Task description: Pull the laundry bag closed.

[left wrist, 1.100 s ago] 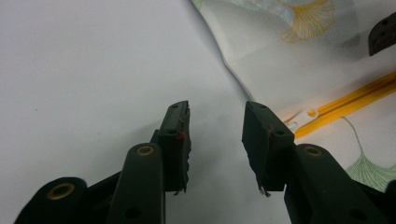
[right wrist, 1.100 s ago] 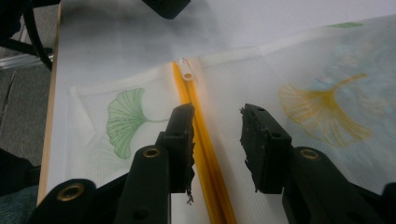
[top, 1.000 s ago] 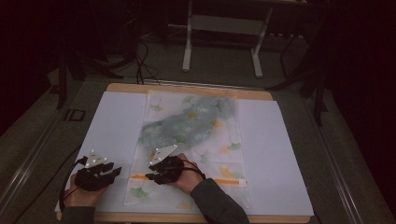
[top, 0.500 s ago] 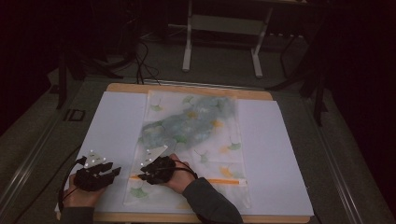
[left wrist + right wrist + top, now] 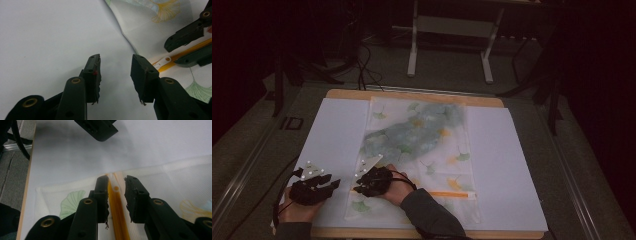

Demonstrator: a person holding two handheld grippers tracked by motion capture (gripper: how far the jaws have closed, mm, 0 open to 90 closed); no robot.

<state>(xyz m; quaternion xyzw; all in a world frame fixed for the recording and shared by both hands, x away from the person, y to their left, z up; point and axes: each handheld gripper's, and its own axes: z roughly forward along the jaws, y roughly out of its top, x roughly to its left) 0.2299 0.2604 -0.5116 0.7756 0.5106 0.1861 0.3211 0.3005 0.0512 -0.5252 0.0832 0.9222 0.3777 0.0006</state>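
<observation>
Zipper (image 5: pixel 115 202) lies between the right gripper (image 5: pixel 117 185) as it narrows, ready to tug; left gripper (image 5: pixel 115 65) waits wide beside it.

You will find no readable text, label, brand, number or sign in any view. The mesh bag (image 5: pixel 419 150) carries only a printed leaf pattern, no lettering. Its orange zipper strip (image 5: pixel 117 207) and white pull tab (image 5: pixel 115 185) are blank. The white table cover (image 5: pixel 337 135) is unmarked. The black jaws before you bear no legible marking.
</observation>
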